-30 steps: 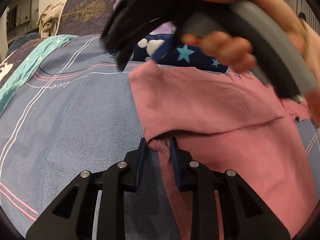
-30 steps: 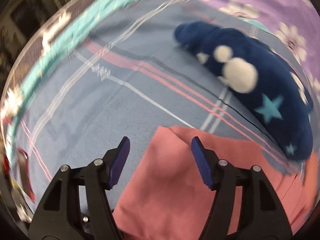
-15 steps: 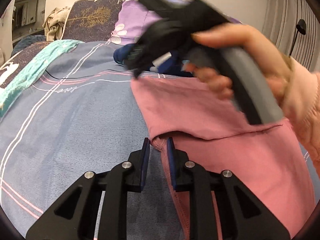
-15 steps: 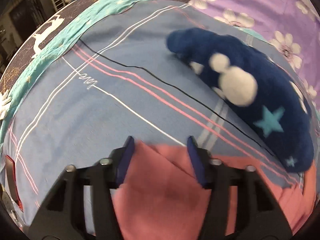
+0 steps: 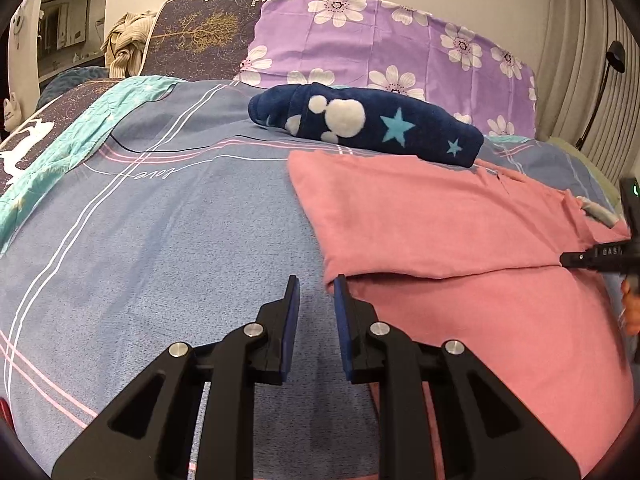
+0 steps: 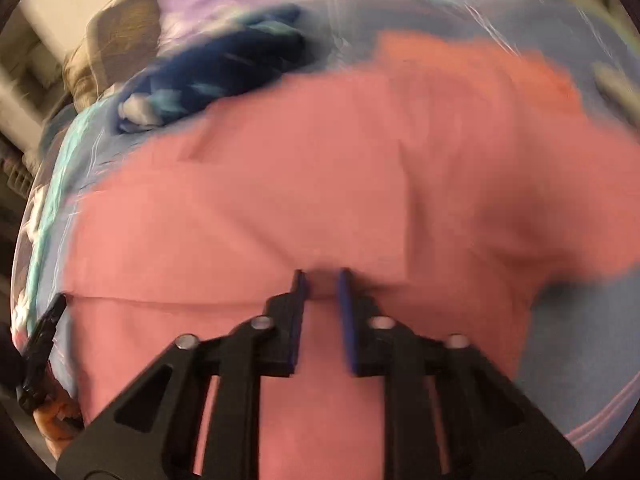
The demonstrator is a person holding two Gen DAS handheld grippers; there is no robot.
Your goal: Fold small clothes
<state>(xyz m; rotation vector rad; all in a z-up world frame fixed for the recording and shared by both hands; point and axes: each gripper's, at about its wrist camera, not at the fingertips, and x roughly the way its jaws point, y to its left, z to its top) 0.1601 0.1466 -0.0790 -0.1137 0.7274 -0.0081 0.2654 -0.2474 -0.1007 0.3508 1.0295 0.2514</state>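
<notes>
A pink garment [image 5: 460, 232] lies on the bed with its upper part folded over the lower part. My left gripper [image 5: 316, 292] is open with a narrow gap and holds nothing; its right finger [image 5: 344, 320] is at the garment's left edge. In the blurred right wrist view the pink garment [image 6: 320, 184] fills the middle. My right gripper [image 6: 322, 284] hovers over it with a narrow gap between the fingers; whether cloth is pinched cannot be told. Part of the right gripper body [image 5: 604, 256] shows at the right edge of the left wrist view.
A folded navy fleece garment with stars and white dots [image 5: 368, 124] lies behind the pink one. A purple floral pillow [image 5: 392, 48] stands at the head of the bed. The blue striped bedsheet [image 5: 160, 232] spreads to the left. A teal blanket strip [image 5: 60, 148] runs along the left.
My left gripper has let go of the pink garment's edge and opened slightly. My right gripper has swung from the far left corner of the fold to the garment's right side, moving fast.
</notes>
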